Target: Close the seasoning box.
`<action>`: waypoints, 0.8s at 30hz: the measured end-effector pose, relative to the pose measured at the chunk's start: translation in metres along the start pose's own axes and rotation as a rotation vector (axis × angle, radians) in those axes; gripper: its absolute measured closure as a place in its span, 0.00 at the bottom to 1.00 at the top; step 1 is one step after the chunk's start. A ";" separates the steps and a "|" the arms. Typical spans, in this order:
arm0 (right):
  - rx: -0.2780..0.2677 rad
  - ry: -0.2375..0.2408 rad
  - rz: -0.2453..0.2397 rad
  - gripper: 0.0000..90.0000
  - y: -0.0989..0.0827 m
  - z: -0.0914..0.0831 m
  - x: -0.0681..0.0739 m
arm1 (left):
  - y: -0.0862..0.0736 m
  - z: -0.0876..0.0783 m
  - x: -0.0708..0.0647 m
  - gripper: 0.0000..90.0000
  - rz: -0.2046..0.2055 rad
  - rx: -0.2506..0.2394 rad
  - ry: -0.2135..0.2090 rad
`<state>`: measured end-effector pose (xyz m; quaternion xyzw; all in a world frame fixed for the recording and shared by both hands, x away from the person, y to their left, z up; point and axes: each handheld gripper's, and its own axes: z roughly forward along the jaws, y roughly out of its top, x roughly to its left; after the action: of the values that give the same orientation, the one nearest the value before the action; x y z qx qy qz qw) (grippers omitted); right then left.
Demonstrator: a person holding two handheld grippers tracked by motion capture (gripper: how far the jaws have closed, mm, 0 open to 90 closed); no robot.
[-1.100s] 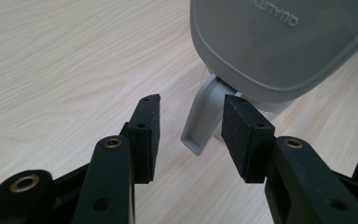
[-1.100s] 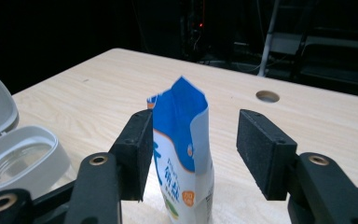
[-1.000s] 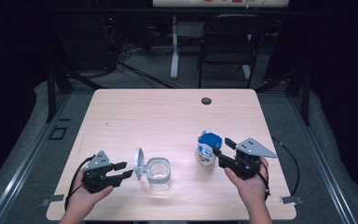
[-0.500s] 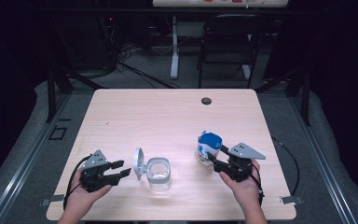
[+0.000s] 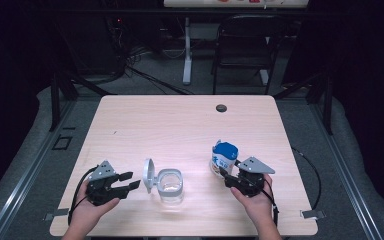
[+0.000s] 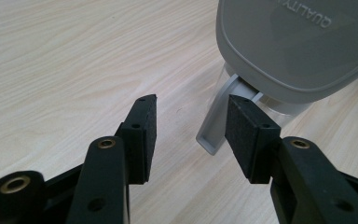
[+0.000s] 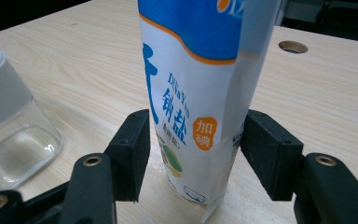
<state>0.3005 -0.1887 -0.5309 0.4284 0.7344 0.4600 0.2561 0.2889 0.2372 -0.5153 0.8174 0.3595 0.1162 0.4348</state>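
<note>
Salt bag (image 5: 225, 156) stands upright at lower right of the table (image 5: 180, 120). The right gripper (image 5: 230, 179) has just been opening, its pads flanking the bag without pressing, probably letting go. Left gripper (image 5: 128, 182) is released beside the glass jar (image 5: 171, 184), whose lid (image 5: 149, 176) is flipped open, ready for pouring.

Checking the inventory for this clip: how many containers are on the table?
2. A glass jar with its grey lid flipped open stands near the front edge; a blue-and-white salt bag stands upright to its right, between the right gripper's jaws.
</note>
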 end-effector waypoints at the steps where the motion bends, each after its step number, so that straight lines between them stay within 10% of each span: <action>1: -0.001 0.000 0.004 0.47 -0.001 0.001 0.000 | 0.000 0.000 0.000 0.60 0.002 0.001 0.001; 24: 0.077 -0.021 -0.030 0.42 -0.014 0.030 0.001 | -0.005 -0.003 0.005 0.60 -0.030 -0.001 -0.004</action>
<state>0.3180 -0.1773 -0.5572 0.4318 0.7550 0.4231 0.2540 0.2886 0.2443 -0.5178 0.8118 0.3710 0.1083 0.4377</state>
